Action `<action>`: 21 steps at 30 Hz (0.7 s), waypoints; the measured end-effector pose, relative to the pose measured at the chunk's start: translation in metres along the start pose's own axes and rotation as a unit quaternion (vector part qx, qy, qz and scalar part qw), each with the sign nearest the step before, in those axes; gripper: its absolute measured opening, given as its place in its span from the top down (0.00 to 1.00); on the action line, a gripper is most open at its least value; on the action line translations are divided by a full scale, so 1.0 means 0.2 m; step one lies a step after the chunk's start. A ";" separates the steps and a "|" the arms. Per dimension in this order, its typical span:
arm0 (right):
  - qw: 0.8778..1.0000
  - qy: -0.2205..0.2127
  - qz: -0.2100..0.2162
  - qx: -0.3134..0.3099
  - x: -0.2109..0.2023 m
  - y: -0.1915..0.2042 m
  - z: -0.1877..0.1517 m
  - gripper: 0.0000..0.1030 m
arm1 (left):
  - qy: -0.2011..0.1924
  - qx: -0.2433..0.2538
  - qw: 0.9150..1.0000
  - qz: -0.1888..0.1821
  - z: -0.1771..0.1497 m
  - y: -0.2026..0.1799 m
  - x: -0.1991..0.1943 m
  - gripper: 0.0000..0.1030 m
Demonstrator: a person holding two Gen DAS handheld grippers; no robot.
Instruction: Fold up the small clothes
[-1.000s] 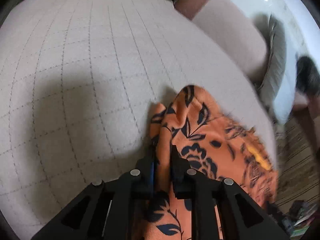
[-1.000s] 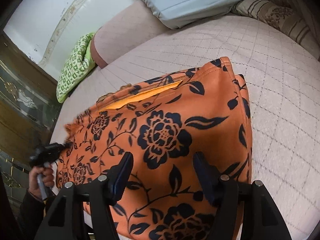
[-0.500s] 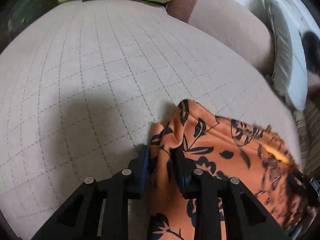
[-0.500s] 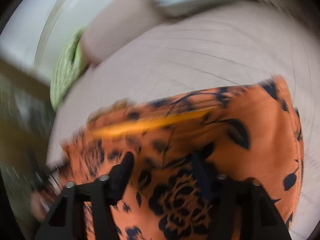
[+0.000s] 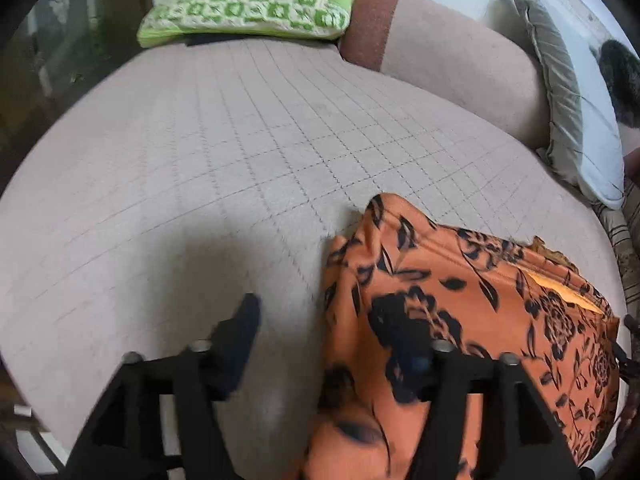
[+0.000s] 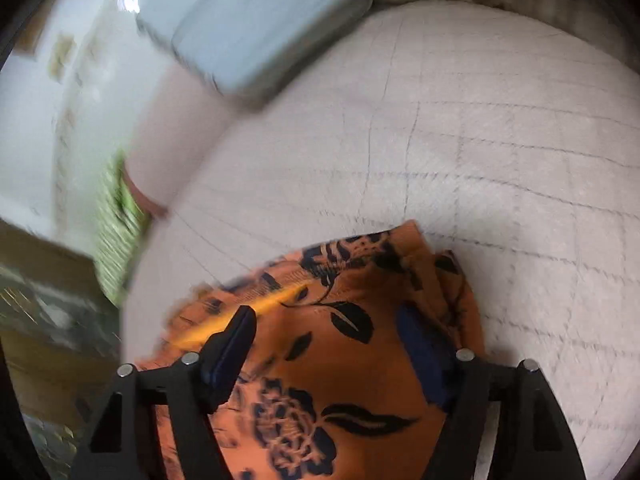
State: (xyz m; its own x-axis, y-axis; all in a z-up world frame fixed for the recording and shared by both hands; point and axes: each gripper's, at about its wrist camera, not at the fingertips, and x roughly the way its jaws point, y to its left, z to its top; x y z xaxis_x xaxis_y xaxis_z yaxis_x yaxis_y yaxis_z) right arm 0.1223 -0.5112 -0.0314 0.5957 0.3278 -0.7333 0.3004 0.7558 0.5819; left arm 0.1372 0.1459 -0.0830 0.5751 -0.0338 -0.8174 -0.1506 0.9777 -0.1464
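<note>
Garment, left wrist view: orange floral garment (image 5: 472, 312) lies on the quilted bed cover (image 5: 224, 168), filling the 3 to 6 o'clock sector of the view.
Left gripper (image 5: 340, 332): jaws spread wide, holding nothing; one finger hangs over bare cover at 7 o'clock, the other over the cloth at 5 o'clock.
Garment edge: near corner bunched and raised into a ridge at centre, not flat.
Surroundings: green patterned cushion (image 5: 252, 4) at 12 o'clock, grey pillow (image 5: 560, 92) at 2 o'clock, both well apart from the garment.
Garment, right wrist view: cloth (image 6: 340, 352) occupies 5 to 7 o'clock, its far edge just past centre; view blurred.
Right gripper (image 6: 332, 340): jaws spread, both fingers above the cloth, nothing pinched as far as the blur allows.
Task state, judged: garment looks part-folded and freed by both grippers.
Risk one: the raised corner may be trapped under the next fold, causing a lumpy, crooked result.
Risk two: slack layers may slide when regrasped; a jaw could catch one layer only.
Risk three: cloth sits near the bed's edge; a pull toward 6 o'clock could drag it off.
</note>
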 end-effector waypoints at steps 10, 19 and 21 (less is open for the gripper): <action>1.000 0.006 0.020 -0.013 -0.46 0.04 -0.70 0.25 | -0.037 0.083 0.995 -0.046 -0.40 -0.36 -0.25 0.21; 0.994 0.043 0.015 0.098 -0.40 -0.24 -0.96 0.25 | -0.020 0.183 0.982 -0.041 -0.60 -0.65 -0.18 0.21; 0.991 0.026 0.037 0.124 -0.41 -0.27 -0.93 0.25 | -0.007 0.191 0.981 -0.030 -0.62 -0.67 -0.11 0.21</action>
State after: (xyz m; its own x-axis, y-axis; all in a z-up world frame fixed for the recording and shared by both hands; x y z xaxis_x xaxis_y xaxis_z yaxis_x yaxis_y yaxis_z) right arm -0.0816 -0.4730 -0.0693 0.5855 0.4106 -0.6990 0.4346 0.5689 0.6982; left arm 0.0447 -0.0107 -0.1140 0.5847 -0.0937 -0.8058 0.1941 0.9806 0.0269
